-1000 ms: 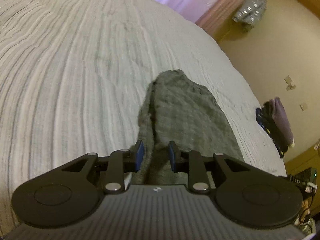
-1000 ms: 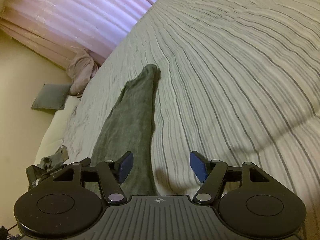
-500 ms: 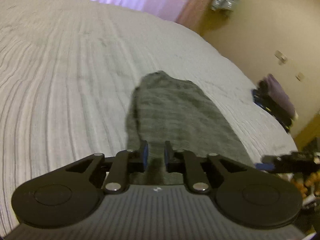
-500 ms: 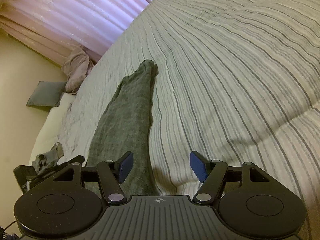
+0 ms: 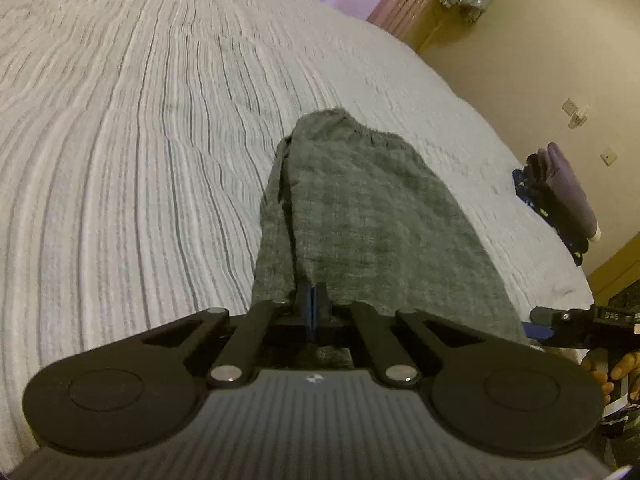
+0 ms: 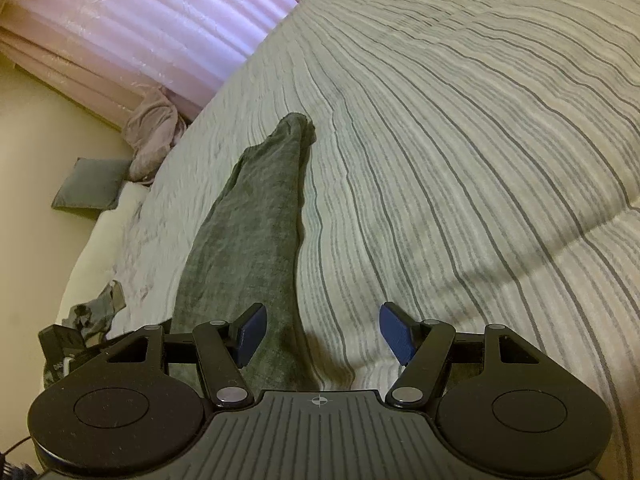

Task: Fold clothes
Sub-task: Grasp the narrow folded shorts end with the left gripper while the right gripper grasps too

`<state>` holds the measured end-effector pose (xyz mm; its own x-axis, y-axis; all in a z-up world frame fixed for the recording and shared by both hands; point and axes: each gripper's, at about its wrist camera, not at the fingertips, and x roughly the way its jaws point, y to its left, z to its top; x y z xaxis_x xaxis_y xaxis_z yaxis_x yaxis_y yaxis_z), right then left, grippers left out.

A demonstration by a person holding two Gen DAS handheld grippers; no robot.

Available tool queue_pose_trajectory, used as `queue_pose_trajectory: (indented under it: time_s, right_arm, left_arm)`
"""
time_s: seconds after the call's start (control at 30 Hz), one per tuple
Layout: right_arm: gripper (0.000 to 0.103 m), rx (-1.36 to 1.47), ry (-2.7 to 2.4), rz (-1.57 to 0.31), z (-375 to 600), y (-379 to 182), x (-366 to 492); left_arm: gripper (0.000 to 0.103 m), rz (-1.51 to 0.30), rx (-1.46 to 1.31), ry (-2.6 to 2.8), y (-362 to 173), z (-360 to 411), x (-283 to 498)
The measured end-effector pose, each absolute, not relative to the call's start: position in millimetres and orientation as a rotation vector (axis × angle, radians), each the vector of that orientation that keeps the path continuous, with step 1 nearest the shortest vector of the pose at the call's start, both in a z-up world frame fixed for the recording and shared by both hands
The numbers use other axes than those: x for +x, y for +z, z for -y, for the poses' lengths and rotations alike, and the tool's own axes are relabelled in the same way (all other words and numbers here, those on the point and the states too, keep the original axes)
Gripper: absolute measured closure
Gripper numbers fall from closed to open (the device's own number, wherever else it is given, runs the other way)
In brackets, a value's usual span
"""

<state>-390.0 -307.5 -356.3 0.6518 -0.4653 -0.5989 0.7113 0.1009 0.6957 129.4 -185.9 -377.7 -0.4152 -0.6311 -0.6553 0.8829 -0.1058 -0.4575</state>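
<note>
Two tongs, nearest. Left tongs (image 5: 311,300): blue pads pressed together, pinching the near edge of the grey garment (image 5: 368,216). Right tongs (image 6: 322,334): spread wide, nothing between pads, poised over the garment's right edge and bare bedspread. Grey garment: long, doubled lengthwise, laid flat on striped bedspread (image 6: 460,140), running away toward the far edge. Beyond, off the bed: crumpled pink cloth (image 6: 154,136), grey cushion (image 6: 92,182), pink curtain (image 6: 160,12).
</note>
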Motion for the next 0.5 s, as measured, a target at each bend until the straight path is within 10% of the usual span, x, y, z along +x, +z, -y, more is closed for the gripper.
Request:
queue_pose_trajectory:
  time_s: [0.5]
  right_arm:
    - [0.036, 1.134, -0.914, -0.293, 292, -347, -386]
  left_arm:
    - [0.099, -1.002, 0.3, -1.652, -371, 153, 148]
